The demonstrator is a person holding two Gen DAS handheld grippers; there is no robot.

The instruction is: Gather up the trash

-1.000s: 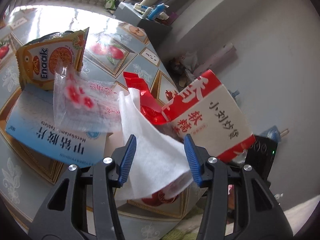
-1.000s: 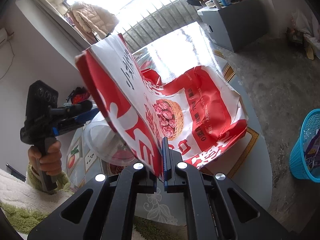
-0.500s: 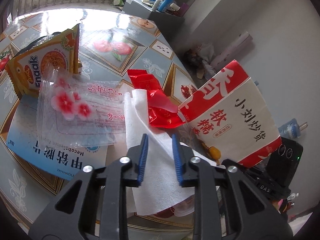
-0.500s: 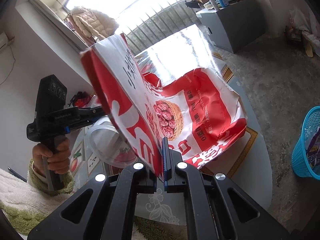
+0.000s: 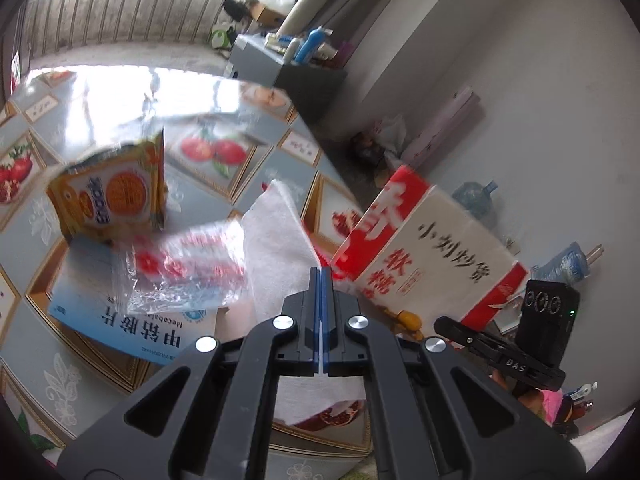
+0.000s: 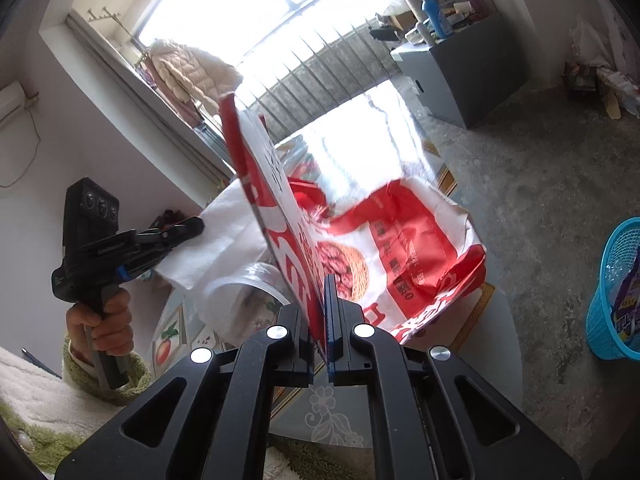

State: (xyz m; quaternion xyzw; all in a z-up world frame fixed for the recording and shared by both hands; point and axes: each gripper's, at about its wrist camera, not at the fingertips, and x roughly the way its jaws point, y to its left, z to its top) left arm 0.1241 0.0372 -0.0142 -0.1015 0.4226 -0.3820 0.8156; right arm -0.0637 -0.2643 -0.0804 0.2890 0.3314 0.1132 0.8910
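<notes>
Left gripper [image 5: 321, 280] clamped on white tissue [image 5: 276, 240], lifted off table [image 5: 48, 380]. Right gripper [image 6: 323, 292] pinched tight on red-and-white bag [image 6: 400, 248], held open.

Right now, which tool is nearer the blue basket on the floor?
Right. The right tool, clamping the red bag, has the basket just off to its side; the left tool is beyond the bag, holding a tissue.
</notes>
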